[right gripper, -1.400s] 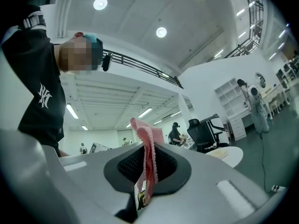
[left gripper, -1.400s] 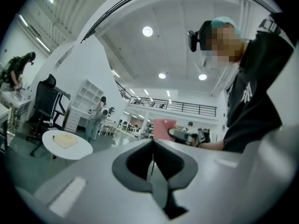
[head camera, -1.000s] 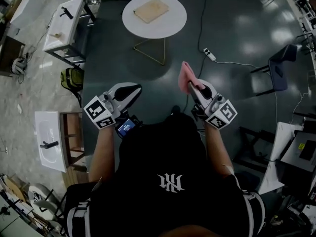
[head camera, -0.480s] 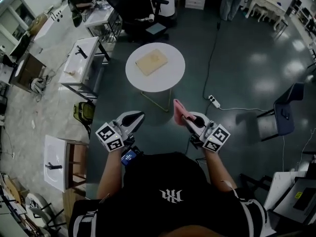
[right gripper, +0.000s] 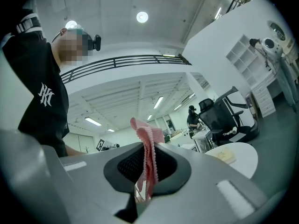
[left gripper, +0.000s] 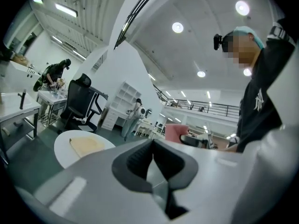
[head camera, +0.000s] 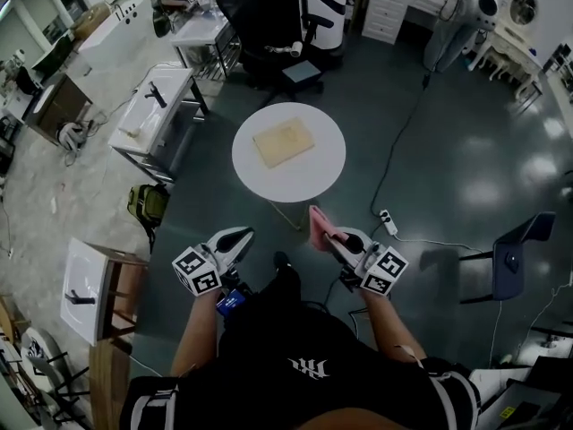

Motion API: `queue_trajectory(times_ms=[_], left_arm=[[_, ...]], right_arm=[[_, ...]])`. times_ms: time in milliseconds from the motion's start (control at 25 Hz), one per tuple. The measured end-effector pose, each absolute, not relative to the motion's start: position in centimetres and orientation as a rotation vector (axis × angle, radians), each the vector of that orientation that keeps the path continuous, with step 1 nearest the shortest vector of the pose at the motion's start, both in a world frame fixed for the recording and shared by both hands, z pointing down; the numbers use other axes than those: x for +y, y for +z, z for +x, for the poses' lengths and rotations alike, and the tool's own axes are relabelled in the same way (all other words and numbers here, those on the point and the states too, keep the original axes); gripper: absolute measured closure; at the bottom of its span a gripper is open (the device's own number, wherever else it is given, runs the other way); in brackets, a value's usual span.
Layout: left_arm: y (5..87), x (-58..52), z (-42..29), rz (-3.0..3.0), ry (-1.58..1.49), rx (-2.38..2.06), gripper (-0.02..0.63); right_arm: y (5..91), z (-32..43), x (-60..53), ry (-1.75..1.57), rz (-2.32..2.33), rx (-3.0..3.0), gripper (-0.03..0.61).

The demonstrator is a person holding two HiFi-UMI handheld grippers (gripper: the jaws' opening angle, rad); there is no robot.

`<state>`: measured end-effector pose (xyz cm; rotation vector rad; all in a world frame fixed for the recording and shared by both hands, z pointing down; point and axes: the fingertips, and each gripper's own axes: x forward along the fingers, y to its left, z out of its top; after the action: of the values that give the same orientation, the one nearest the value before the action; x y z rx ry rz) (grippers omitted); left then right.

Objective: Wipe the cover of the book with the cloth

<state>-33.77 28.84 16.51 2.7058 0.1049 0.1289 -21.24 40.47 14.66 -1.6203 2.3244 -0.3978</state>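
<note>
A tan book (head camera: 284,142) lies flat on a round white table (head camera: 304,173) ahead of me; it also shows in the left gripper view, book (left gripper: 85,146), and small in the right gripper view, book (right gripper: 225,155). My right gripper (head camera: 324,232) is shut on a pink cloth (head camera: 317,225), held short of the table's near edge; the cloth (right gripper: 148,160) sticks up between the jaws. My left gripper (head camera: 241,237) is shut with nothing in it, also short of the table.
A white power strip (head camera: 389,222) and its cable lie on the dark floor right of the table. A black office chair (head camera: 277,25) stands beyond it. White sink units (head camera: 152,110) stand at the left, a dark chair (head camera: 519,258) at the right.
The view has pulled back and shifted: the table with the book now sits lower and nearer the centre. Both grippers sit lower in view, still shut, the right one keeping the cloth.
</note>
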Motion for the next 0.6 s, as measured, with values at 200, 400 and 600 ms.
queue_trajectory(times_ms=[200, 400, 600], left_arm=[[19.2, 21.6, -29.6, 2.729, 0.218, 0.037, 0.611], [19.5, 14.6, -24.8, 2.756, 0.251, 0.014, 0.611], [20.9, 8.3, -22.0, 2.723, 0.266, -0.004, 0.611]], right_arm=[[14.3, -17.8, 33.8, -0.415, -1.630, 2.353, 0.566], [12.6, -13.2, 27.1, -0.417, -1.660, 2.381, 0.566], [12.8, -10.2, 20.8, -0.427, -1.691, 2.385, 0.566]])
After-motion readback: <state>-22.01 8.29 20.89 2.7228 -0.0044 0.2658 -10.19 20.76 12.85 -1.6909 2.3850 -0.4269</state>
